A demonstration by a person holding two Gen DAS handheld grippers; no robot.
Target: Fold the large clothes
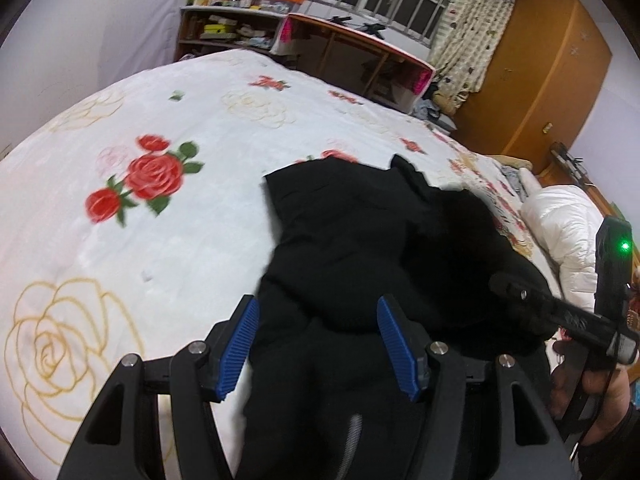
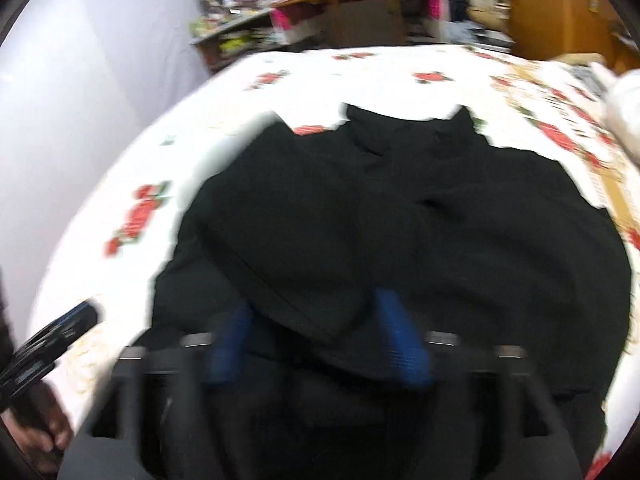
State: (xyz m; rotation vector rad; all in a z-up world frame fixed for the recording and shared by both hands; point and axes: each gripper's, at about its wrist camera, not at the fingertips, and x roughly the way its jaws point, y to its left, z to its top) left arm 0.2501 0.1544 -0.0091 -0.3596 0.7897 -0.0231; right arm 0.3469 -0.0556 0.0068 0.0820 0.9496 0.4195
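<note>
A large black garment (image 1: 360, 240) lies bunched on a white bedspread with red and gold roses (image 1: 160, 120). My left gripper (image 1: 318, 312) is open, its blue pads on either side of the garment's near part. A grey zipper (image 1: 352, 440) shows low in that view. The right gripper's body (image 1: 560, 312) shows at the right edge there, against the garment. In the blurred right wrist view the black garment (image 2: 400, 220) fills the middle on the bedspread (image 2: 120, 160), and my right gripper (image 2: 316, 328) is open with cloth between and above its blue pads. The left gripper (image 2: 48, 344) shows at the left edge there.
A white puffy jacket (image 1: 560, 224) lies at the bed's right side. Behind the bed stand a wooden headboard shelf (image 1: 360, 56), cluttered shelves (image 1: 228, 28), a patterned curtain (image 1: 472, 32) and an orange wardrobe (image 1: 548, 72). A pale wall (image 2: 80, 60) runs along the left.
</note>
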